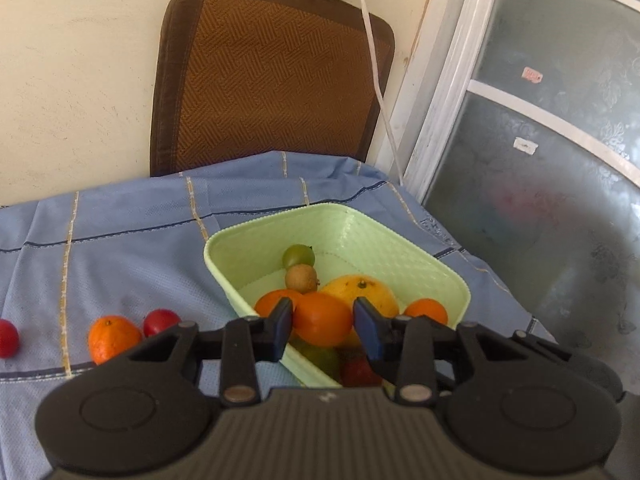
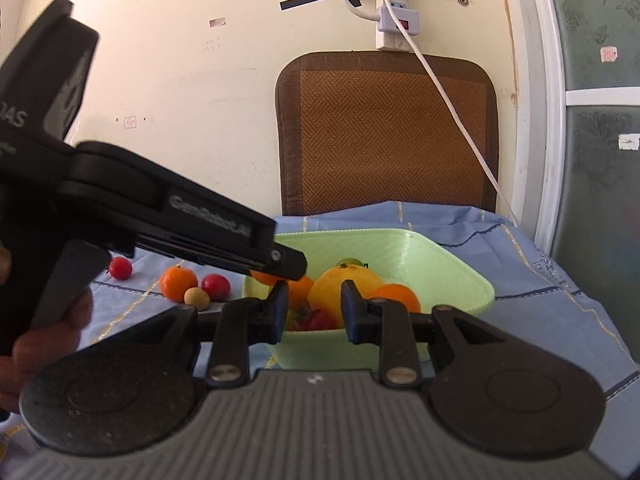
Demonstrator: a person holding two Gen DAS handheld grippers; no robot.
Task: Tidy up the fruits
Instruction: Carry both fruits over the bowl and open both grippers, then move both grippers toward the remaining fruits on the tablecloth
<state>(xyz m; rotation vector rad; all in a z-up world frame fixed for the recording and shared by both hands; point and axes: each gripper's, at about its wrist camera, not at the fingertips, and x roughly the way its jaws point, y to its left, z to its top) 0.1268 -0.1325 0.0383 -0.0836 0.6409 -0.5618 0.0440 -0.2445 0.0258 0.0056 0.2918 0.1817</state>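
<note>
Left tongs (image 1: 323, 322): held over the near-left rim of the green basket (image 1: 400, 236), jaws apart around an orange fruit (image 1: 322, 319); the left pad (image 1: 282, 326) looks to touch it, the right pad (image 1: 370, 330) stands just clear, so whether it is truly gripped cannot be told.
Right tongs (image 2: 313, 310): open with nothing between the jaws, hovering in front of the basket's near wall.
Basket contents, left view: a large yellow-orange fruit (image 1: 362, 294), a small tangerine (image 1: 426, 311) at the right wall, a brown longan (image 1: 302, 278), a green fruit (image 1: 299, 255) behind it, and a red fruit (image 1: 360, 372) low beside the tongs.
On the blue cloth-covered counter (image 1: 120, 248), left of the basket: a tangerine (image 1: 113, 338) and a red fruit (image 1: 160, 321) just beside it, another red fruit (image 1: 7, 338) at the left edge of the frame.
Only the right view shows: a loose longan (image 2: 197, 299) touching that tangerine, and the left gripper's body reaching over the basket's left rim.
Only the left view shows: the basket's far inside floor.
</note>
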